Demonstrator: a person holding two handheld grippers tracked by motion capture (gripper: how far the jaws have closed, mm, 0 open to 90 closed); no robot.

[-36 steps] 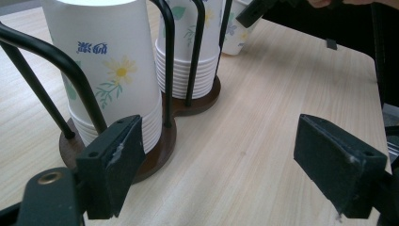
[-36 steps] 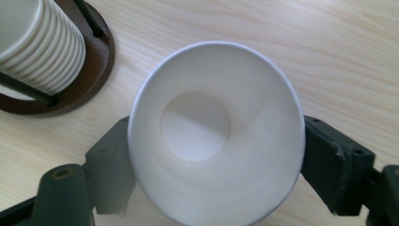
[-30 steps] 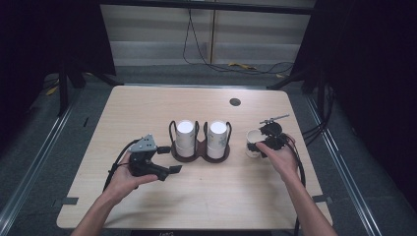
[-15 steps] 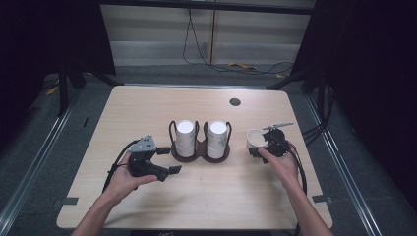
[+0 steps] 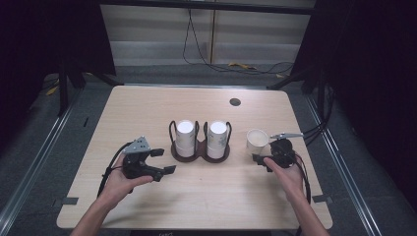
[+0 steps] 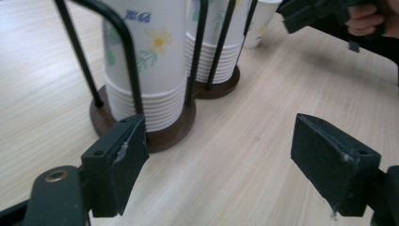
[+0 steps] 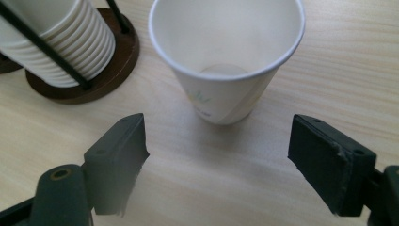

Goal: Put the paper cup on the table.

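The wooden table lies bare nearer than both tongs. The cup rack stands between them. The single paper cup stands upright just ahead of the right gripper, jaws apart; the left gripper gapes empty.

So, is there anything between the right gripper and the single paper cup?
Nothing visible. The right gripper is open, and only bare table lies between it and the paper cup. The cup holder stands off to one side.
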